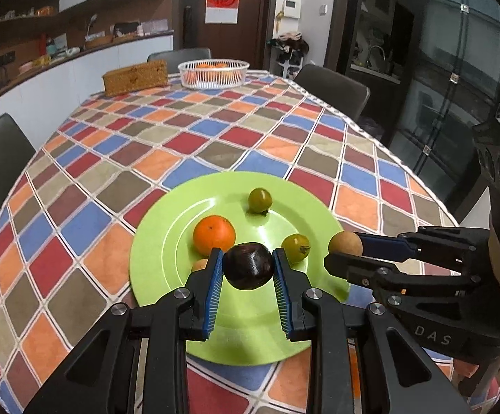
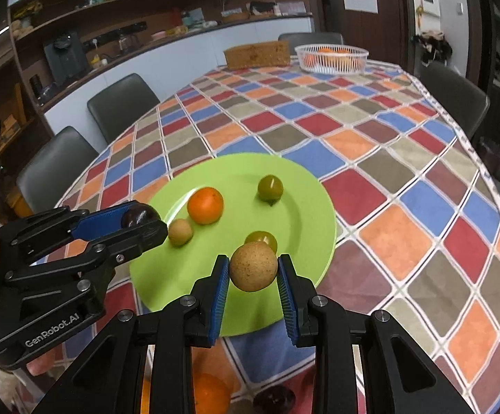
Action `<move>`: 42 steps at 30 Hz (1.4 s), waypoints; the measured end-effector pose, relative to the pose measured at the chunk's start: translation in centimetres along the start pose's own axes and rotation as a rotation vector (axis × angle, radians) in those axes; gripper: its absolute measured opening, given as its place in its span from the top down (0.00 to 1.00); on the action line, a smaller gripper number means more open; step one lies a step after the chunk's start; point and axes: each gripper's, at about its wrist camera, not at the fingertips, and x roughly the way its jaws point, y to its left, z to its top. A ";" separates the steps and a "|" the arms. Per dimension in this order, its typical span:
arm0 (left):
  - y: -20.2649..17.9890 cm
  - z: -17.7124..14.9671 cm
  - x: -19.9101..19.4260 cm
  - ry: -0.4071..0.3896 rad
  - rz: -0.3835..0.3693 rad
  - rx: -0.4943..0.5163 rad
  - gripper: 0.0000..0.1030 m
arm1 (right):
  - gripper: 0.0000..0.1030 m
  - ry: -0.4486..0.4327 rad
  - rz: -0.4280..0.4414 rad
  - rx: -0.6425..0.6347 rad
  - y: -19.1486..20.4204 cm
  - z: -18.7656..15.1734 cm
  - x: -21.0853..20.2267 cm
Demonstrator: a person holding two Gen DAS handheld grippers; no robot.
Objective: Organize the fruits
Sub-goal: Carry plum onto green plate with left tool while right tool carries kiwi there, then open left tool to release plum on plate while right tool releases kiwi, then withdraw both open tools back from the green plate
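Observation:
A green plate (image 1: 160, 262) (image 2: 305, 207) lies on the checked tablecloth. On it sit an orange (image 1: 214, 235) (image 2: 205, 205), two green fruits (image 1: 260, 200) (image 1: 295, 247) and a small tan fruit (image 2: 180, 232). My left gripper (image 1: 247, 252) is shut on a dark purple fruit (image 1: 248, 269) just above the plate's near half. My right gripper (image 2: 253, 258) is shut on a round tan fruit (image 2: 253, 270) over the plate's near right rim. Each gripper shows in the other's view: the right gripper (image 1: 343, 249) beside the plate, the left gripper (image 2: 146, 218) at its left edge.
A white basket (image 1: 213, 82) with oranges and a woven box (image 1: 134, 77) stand at the table's far end. Dark chairs (image 2: 122, 103) line the sides. Another orange (image 2: 212, 393) and a dark fruit (image 2: 274, 398) lie below my right gripper near the table's front.

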 end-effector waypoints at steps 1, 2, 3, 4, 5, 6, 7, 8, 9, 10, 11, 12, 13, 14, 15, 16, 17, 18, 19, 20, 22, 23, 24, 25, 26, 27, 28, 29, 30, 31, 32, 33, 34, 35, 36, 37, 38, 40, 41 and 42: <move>0.1 -0.1 0.4 0.009 -0.001 -0.002 0.72 | 0.71 0.005 0.001 0.000 0.0 0.0 0.3; 0.2 -0.1 0.7 0.015 -0.002 -0.003 0.72 | 0.71 0.012 0.002 -0.001 -0.1 0.0 0.6; 0.3 -0.2 1.0 0.023 -0.001 -0.004 0.72 | 0.71 0.018 0.002 -0.001 -0.1 0.0 0.9; 0.3 -0.2 1.3 0.027 0.002 -0.002 0.72 | 0.71 0.022 0.004 -0.002 -0.1 0.0 1.1; 0.3 -0.3 1.4 0.029 0.004 0.002 0.72 | 0.71 0.024 0.006 -0.001 -0.2 0.0 1.3; 0.4 -0.3 1.5 0.030 0.006 0.003 0.72 | 0.71 0.025 0.008 0.000 -0.2 0.0 1.4; 0.4 -0.4 1.5 0.030 0.010 0.002 0.72 | 0.71 0.026 0.012 0.001 -0.2 0.0 1.5; 0.5 -0.4 1.4 0.029 0.013 0.002 0.69 | 0.71 0.023 0.018 0.003 -0.2 0.0 1.5; 0.5 -0.4 1.3 0.026 0.014 0.002 0.66 | 0.70 0.023 0.018 0.005 -0.2 0.0 1.5; 0.6 -0.4 1.2 0.023 0.019 0.003 0.65 | 0.70 0.023 0.014 0.007 -0.3 0.1 1.5; 0.6 -0.5 0.9 0.020 0.030 0.006 0.64 | 0.69 0.021 0.012 0.007 -0.3 0.1 1.5; 0.6 -0.6 0.5 0.014 0.047 0.012 0.64 | 0.69 0.020 0.008 0.007 -0.3 0.1 1.4; 0.6 -0.6 0.3 0.010 0.057 0.016 0.63 | 0.69 0.018 0.006 0.007 -0.3 0.1 1.3; 0.6 -0.7 -0.2 0.004 0.067 0.021 0.63 | 0.69 0.015 0.005 0.006 -0.3 0.0 1.2; 0.6 -0.8 -0.5 0.001 0.072 0.023 0.61 | 0.69 0.012 0.003 0.003 -0.2 0.0 0.9; 0.5 -0.9 -1.0 -0.003 0.082 0.025 0.60 | 0.69 0.006 0.000 -0.003 -0.1 -0.1 0.6; 0.5 -1.0 -1.4 -0.007 0.087 0.026 0.59 | 0.69 0.000 -0.003 -0.010 0.1 -0.2 0.2; 0.4 -1.1 -1.9 -0.013 0.095 0.026 0.58 | 0.69 -0.004 -0.004 -0.014 0.2 -0.3 0.0; 0.3 -1.3 -2.5 -0.018 0.100 0.024 0.58 | 0.68 -0.010 -0.003 -0.021 0.4 -0.4 -0.4; 0.3 -1.3 -2.9 -0.023 0.101 0.022 0.57 | 0.68 -0.017 0.000 -0.030 0.7 -0.6 -0.9; 0.0 -1.6 -4.3 -0.038 0.107 0.023 0.57 | 0.68 -0.032 0.006 -0.044 1.2 -0.8 -1.9; -0.1 -1.7 -4.8 -0.045 0.110 0.025 0.57 | 0.68 -0.039 0.007 -0.049 1.4 -0.9 -2.3; -0.3 -1.8 -5.5 -0.059 0.112 0.027 0.57 | 0.68 -0.048 0.008 -0.054 1.6 -1.0 -2.9; -0.5 -1.8 -5.9 -0.068 0.112 0.028 0.57 | 0.68 -0.059 0.007 -0.059 1.8 -1.1 -3.5; -0.6 -1.9 -6.6 -0.078 0.114 0.028 0.56 | 0.68 -0.071 0.007 -0.061 2.0 -1.2 -4.1; -0.8 -1.9 -7.2 -0.088 0.115 0.027 0.55 | 0.65 -0.082 0.008 -0.062 2.1 -1.2 -4.7; -1.0 -2.0 -7.9 -0.097 0.116 0.028 0.55 | 0.62 -0.097 0.008 -0.063 2.3 -1.3 -5.5; -1.1 -2.0 -8.3 -0.104 0.118 0.031 0.54 | 0.62 -0.111 0.008 -0.061 2.4 -1.3 -6.2; -1.4 -2.1 -9.1 -0.117 0.122 0.037 0.53 | 0.62 -0.124 0.010 -0.059 2.5 -1.4 -6.7; -1.6 -2.2 -9.6 -0.124 0.125 0.039 0.52 | 0.62 -0.135 0.013 -0.059 2.6 -1.5 -7.4; -1.8 -2.3 -10.0 -0.130 0.127 0.040 0.49 | 0.62 -0.145 0.014 -0.057 2.8 -1.5 -8.0; -2.0 -2.4 -10.6 -0.137 0.125 0.038 0.48 | 0.62 -0.154 0.015 -0.055 2.9 -1.6 -8.5; -2.2 -2.6 -11.1 -0.142 0.122 0.036 0.47 | 0.62 -0.163 0.017 -0.055 3.0 -1.8 -9.0; -2.4 -2.8 -11.7 -0.147 0.123 0.035 0.46 | 0.62 -0.173 0.016 -0.059 3.1 -1.9 -9.6; -2.5 -2.9 -12.1 -0.150 0.123 0.034 0.44 | 0.62 -0.181 0.013 -0.063 3.3 -2.1 -10.0; -2.7 -3.2 -12.5 -0.154 0.124 0.032 0.44 | 0.61 -0.189 0.009 -0.068 3.5 -2.3 -10.6; -2.8 -3.3 -12.8 -0.158 0.124 0.030 0.42 | 0.60 -0.196 0.008 -0.074 3.7 -2.6 -11.0; -3.1 -3.8 -13.6 -0.165 0.128 0.027 0.40 | 0.55 -0.206 0.008 -0.078 4.0 -3.2 -11.9; -3.3 -4.1 -13.9 -0.167 0.131 0.029 0.39 | 0.55 -0.210 0.006 -0.081 4.1 -3.5 -12.2; -3.5 -4.5 -14.3 -0.169 0.134 0.031 0.39 | 0.55 -0.214 0.003 -0.089 4.3 -3.8 -12.5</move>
